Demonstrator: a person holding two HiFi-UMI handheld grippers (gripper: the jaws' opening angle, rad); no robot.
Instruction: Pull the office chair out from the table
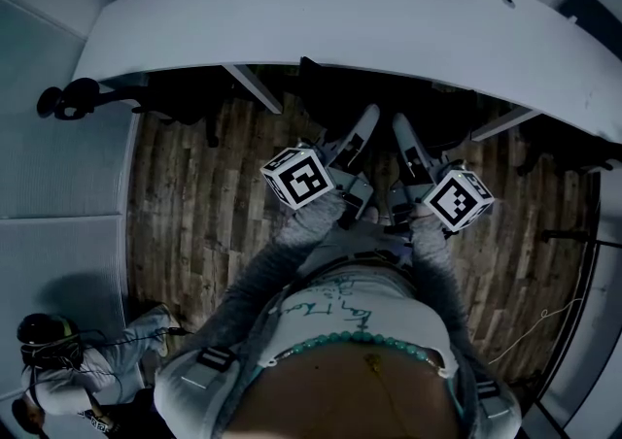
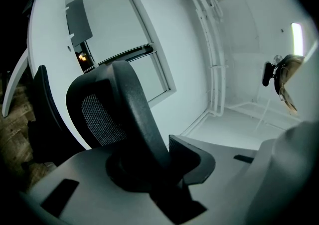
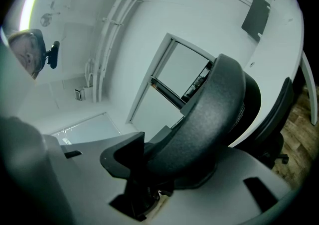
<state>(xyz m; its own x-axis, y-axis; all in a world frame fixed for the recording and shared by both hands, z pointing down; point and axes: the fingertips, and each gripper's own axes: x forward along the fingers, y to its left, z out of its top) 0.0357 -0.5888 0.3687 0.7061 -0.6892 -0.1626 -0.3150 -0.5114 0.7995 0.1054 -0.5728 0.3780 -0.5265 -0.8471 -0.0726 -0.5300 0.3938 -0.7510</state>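
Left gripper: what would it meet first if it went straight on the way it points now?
The office chair's backrest rim, already between the left gripper's jaws. Behind it probably the white table, though depth is unclear.

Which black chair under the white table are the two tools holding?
The middle black mesh-backed office chair, straight ahead: left tool and right tool clamp its backrest. The left chair and right chair go untouched.

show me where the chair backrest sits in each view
head view: backrest top centre, dark, just ahead of left tool and right tool
left gripper view: backrest centre-left, between the left tool's jaws
right gripper view: backrest centre-right, between the right tool's jaws
shared landmark: curved white table behind it
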